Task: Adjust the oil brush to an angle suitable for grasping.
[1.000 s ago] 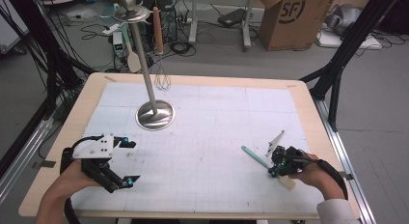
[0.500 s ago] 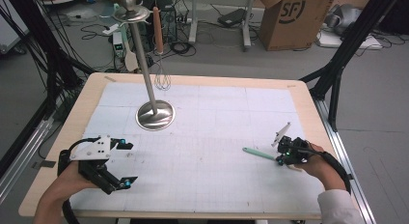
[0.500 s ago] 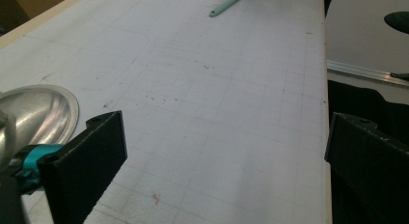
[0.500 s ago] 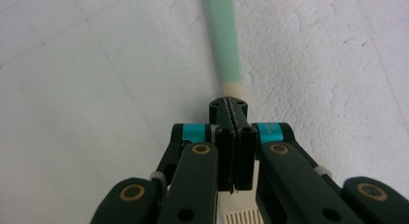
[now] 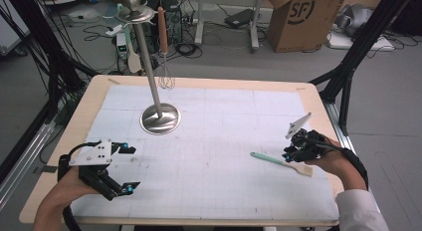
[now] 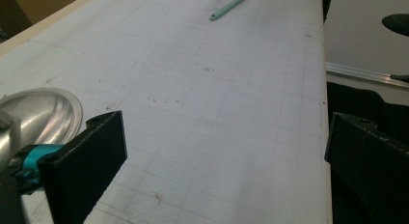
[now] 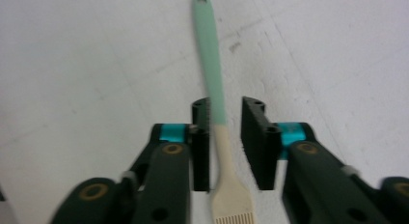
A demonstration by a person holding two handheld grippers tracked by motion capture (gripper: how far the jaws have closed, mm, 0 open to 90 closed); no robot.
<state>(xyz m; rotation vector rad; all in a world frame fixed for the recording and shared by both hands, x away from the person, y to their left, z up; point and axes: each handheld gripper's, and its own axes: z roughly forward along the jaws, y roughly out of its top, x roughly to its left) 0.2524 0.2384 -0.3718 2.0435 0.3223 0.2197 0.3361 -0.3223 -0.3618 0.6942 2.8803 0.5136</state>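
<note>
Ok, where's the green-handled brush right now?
The green-handled brush lies on the white mat at the table's right side in the high view, its cream head between the right gripper fingers, which have just been opening.

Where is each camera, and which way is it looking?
High view: above the person's side, looking down on the table; both forearms, left hand-held gripper, right hand-held gripper.
Left gripper view: rides the left one, looking across the mat past the stand base; wide-apart jaws.
Right gripper view: looks down along its own jaws.
All three share the brush.

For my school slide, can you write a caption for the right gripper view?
The right gripper, its jaws just opening, straddles a mint-handled brush lying on the white mat.
</note>
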